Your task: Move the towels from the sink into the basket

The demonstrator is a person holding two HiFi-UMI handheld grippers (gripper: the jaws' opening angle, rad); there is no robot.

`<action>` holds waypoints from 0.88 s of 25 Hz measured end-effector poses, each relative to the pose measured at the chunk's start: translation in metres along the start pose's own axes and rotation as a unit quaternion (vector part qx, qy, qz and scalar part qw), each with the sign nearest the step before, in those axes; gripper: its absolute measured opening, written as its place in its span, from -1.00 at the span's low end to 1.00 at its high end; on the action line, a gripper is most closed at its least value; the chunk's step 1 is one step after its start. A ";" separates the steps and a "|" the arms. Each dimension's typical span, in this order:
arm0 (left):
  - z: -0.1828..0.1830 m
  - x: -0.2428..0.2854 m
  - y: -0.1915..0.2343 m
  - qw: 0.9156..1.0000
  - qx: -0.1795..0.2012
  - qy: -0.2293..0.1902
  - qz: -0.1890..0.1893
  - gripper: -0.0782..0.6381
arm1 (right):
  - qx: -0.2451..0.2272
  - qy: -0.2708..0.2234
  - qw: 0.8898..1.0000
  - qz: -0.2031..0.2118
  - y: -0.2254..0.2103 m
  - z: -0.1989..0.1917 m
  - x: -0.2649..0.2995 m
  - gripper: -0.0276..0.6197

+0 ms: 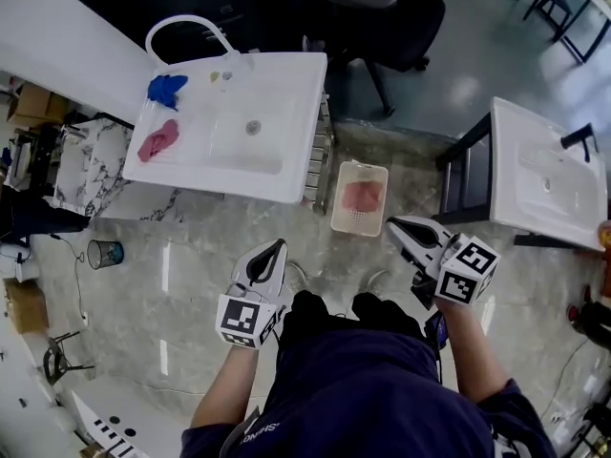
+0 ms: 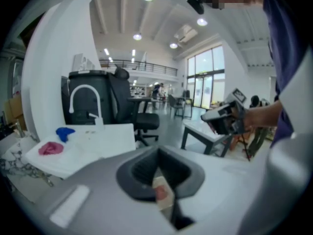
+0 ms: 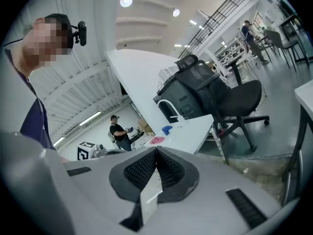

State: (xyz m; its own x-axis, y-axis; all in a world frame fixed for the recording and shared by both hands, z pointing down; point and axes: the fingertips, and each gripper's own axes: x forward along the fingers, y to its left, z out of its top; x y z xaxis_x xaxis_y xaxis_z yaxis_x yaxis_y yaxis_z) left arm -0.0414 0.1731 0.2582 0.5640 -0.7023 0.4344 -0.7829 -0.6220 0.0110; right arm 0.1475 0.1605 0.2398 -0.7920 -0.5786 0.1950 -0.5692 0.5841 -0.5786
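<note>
White is the colour of the sink, which is seen from above at the top left of the head view. A bent white tap is fixed at its back. Two towels are laid on the flat part to the left of the bowl. The blue towel is placed close to the tap. The pink towel is placed just in front of it, a little apart from it.

The basket is stood on the grey stone floor, just beside the front right corner of the sink. A third towel, pink too, is laid inside it.

Both grippers are held up in front of the person, well away from the sink. The left gripper is pointed toward the sink. Its jaws are pressed tight together, and nothing is held between them. The right gripper is seen just to the lower right of the basket. Its jaws are pressed tight together too, and nothing is held there either. The blue towel and the pink towel can be seen far off on the sink in both gripper views.

A black chair is parked behind the sink. A second white sink is seen at the right. A small round bin is set on the floor at the left.
</note>
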 end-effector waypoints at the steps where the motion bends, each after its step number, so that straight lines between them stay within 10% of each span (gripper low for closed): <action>1: 0.004 -0.005 0.007 1.000 0.002 -0.006 0.000 -0.77 | -0.008 -0.002 1.000 0.001 0.009 0.004 0.008 -0.89; 22: 0.004 -0.131 0.226 0.996 0.000 -0.086 -0.016 -0.77 | -0.096 -0.039 0.995 0.017 0.170 0.068 0.226 -0.89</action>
State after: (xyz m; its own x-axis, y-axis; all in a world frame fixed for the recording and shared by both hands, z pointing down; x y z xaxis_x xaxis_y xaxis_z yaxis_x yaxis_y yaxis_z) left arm -0.2909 0.1230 0.1999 0.6256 -0.7308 0.2731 -0.7637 -0.6452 0.0229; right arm -0.1135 0.0902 0.1313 -0.7966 -0.5941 0.1119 -0.5795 0.6977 -0.4212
